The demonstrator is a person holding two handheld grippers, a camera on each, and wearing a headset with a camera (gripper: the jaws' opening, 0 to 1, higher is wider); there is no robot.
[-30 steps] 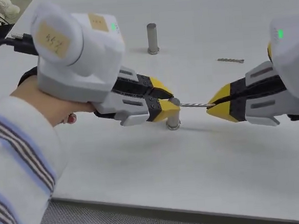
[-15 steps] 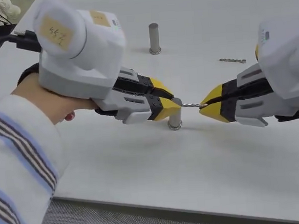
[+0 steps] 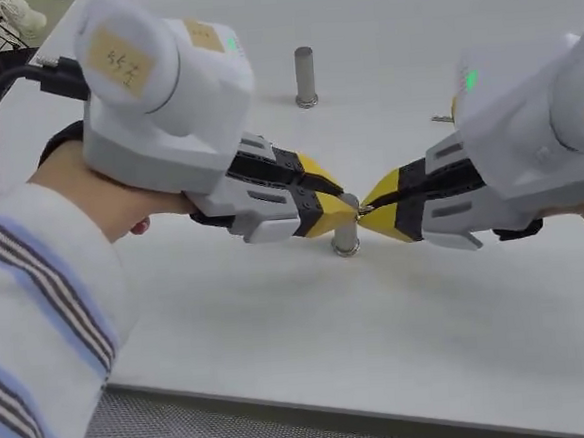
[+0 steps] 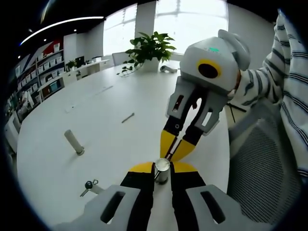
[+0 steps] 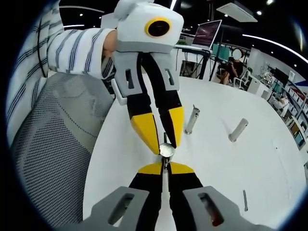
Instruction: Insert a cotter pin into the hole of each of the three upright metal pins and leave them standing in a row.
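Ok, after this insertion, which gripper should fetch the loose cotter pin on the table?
Probably right: the thin loose metal cotter pin lies on the right gripper's side of the white table, while the left gripper clamps the short grey metal pin.

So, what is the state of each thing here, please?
Left gripper: jaws shut on short grey metal pin, upright.
Right gripper: jaws shut on thin cotter pin, at that pin's top.
Far grey metal pin: upright, bare.
Third grey metal pin: upright, already pinned.
Loose cotter pin: lying flat.
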